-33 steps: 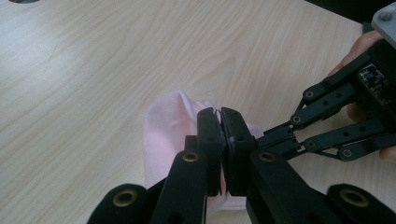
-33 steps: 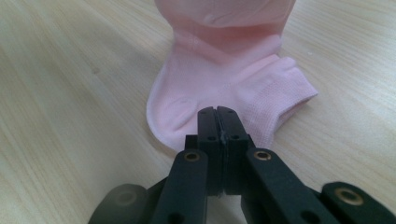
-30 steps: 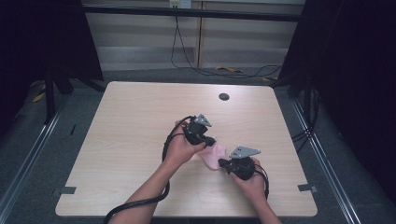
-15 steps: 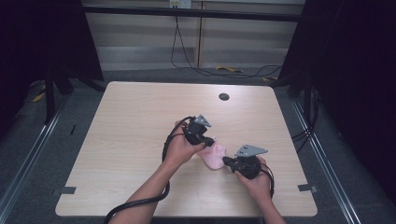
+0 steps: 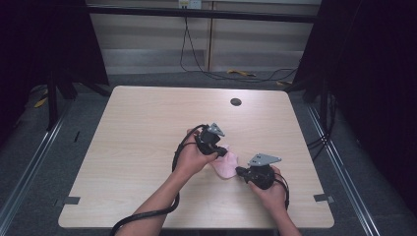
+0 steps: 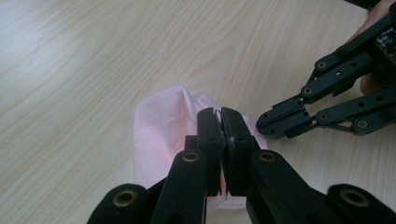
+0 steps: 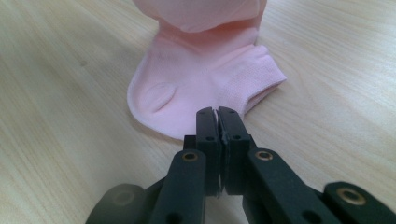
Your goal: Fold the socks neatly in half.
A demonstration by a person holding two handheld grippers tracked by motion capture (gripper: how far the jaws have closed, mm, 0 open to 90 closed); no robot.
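A small pink sock lies on the wooden table between my two grippers. My left gripper is shut on the sock's far end, and in the left gripper view the pink fabric bunches up around the closed jaws of that gripper. In the right gripper view the sock lies flat with its cuff to the right and its far part folded upward. My right gripper is shut, its tips at the sock's near edge. I cannot tell whether any fabric is pinched there. The right gripper also appears in the left gripper view.
A small dark round hole or plug sits near the table's far edge. Black cables trail from both grippers toward the near edge. Dark frame posts and floor rails flank the table.
The right gripper has slid a little to the right along the sock's edge. The left gripper has stayed in place, shut on the sock.
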